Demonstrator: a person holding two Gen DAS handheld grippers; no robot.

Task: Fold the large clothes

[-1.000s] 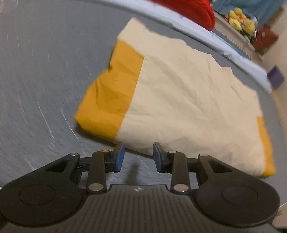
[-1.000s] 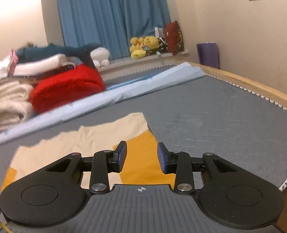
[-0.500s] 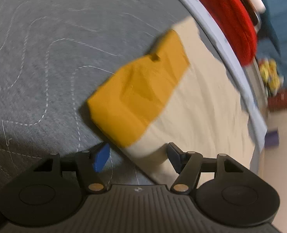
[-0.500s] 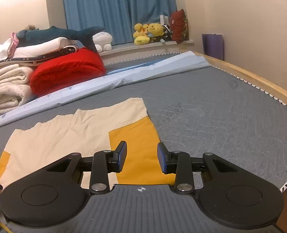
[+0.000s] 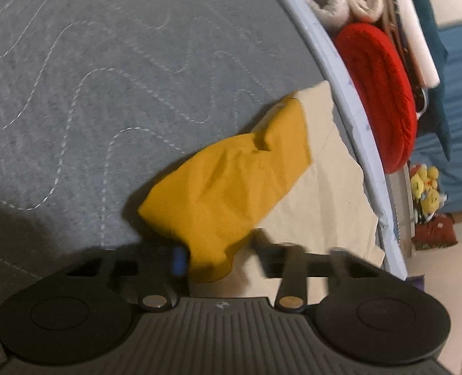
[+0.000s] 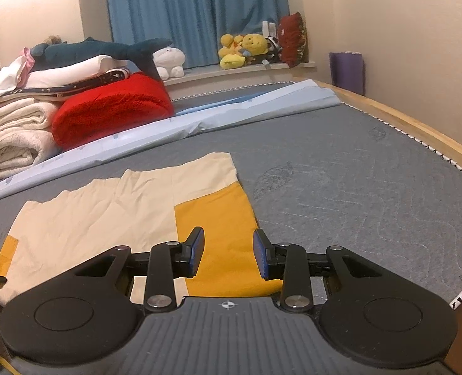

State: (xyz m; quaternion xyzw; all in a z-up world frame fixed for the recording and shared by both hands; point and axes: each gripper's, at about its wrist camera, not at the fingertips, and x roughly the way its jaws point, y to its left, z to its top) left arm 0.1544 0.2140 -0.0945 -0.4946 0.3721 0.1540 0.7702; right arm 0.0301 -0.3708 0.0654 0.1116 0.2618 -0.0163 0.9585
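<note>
Left tool (image 5: 217,257) tipped down at bed, jaws just been closing in, yellow sleeve corner (image 5: 209,262) bunched between them. Right tool (image 6: 228,257) low over same bed, jaws parted, nothing pinched between.

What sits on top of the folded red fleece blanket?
On the folded red fleece blanket rests a dark patterned strip, then white bedding, topped by a teal shark plush. What lies deeper in the stack is covered.

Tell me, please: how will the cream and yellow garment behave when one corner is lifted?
The garment will probably be floppy: its yellow corner already bunches between the left tool's fingers. It seems thin and light, lying flat with creases. The rest would likely drag across the grey mattress.
</note>
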